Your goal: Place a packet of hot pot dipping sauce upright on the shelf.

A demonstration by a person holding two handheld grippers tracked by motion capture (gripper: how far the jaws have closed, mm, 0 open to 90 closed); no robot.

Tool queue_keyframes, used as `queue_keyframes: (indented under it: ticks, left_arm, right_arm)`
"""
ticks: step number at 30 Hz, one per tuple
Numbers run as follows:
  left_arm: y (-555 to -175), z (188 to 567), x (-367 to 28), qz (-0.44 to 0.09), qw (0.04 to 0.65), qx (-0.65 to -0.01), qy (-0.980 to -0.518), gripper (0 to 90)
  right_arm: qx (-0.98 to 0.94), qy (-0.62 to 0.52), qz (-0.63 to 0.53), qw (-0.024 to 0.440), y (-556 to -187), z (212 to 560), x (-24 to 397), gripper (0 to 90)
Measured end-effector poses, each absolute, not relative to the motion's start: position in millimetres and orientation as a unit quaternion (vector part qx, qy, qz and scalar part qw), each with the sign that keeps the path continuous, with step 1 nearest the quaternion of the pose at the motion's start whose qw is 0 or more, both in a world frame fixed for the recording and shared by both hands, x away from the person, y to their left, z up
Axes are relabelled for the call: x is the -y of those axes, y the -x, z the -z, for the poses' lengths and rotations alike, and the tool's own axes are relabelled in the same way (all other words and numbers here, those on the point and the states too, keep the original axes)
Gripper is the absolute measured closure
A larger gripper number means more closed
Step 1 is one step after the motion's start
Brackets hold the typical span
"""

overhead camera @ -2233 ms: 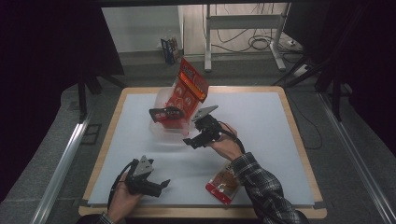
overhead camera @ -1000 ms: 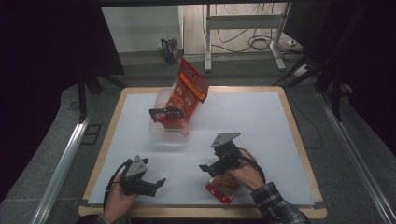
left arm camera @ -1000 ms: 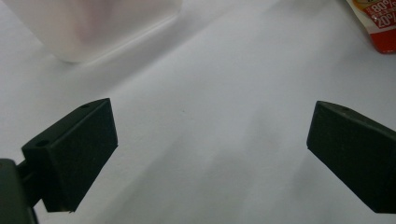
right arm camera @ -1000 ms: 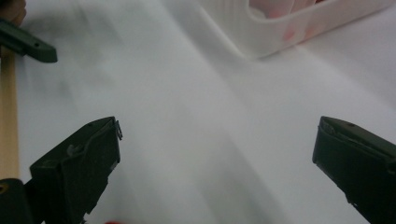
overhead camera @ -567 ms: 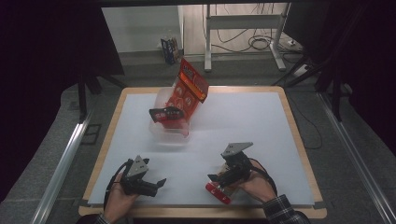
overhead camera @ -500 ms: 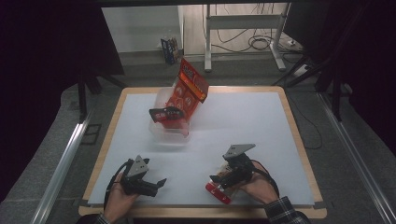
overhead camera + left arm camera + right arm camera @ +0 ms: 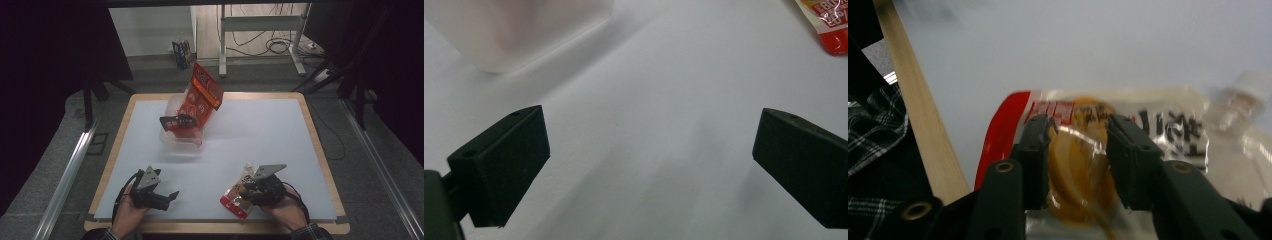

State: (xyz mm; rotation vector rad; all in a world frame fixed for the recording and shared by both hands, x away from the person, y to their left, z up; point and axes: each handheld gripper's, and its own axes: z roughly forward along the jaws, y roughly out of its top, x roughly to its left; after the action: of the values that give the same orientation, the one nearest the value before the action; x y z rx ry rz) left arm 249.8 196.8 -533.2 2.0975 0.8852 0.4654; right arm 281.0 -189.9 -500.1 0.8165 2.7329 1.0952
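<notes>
Clear tub and upright snack bag

A clear plastic tub (image 7: 181,134) sits on the desk (image 7: 265,131); a red-orange snack bag (image 7: 201,94) leans up from inside it, a dark packet (image 7: 178,122) beside the bag.

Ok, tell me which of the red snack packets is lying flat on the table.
The snack packet at the near edge, between the right gripper jaws, which have just been closing on it. The other red packet stands upright in the clear container.

Left gripper (image 7: 172,194) low, fingers (image 7: 499,165) wide apart; right gripper (image 7: 1078,150) fingers just narrowed, clamping.
</notes>
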Motion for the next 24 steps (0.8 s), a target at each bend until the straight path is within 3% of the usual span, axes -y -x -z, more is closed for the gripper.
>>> queue_keyframes:
  ticks: [9,24]
  left_arm:
    - [-249.9,533.4,-196.3,-0.185,0.397,-0.349,-0.828,1.8]
    - [-252.3,534.7,-192.1,-0.186,0.391,-0.345,-0.833,1.8]
  right_arm:
    - [-0.907,-0.264,-0.327,0.024,-263.6,509.4,202.1,88.0]
    - [-0.918,-0.249,-0.306,0.049,-261.2,516.1,191.4,88.6]
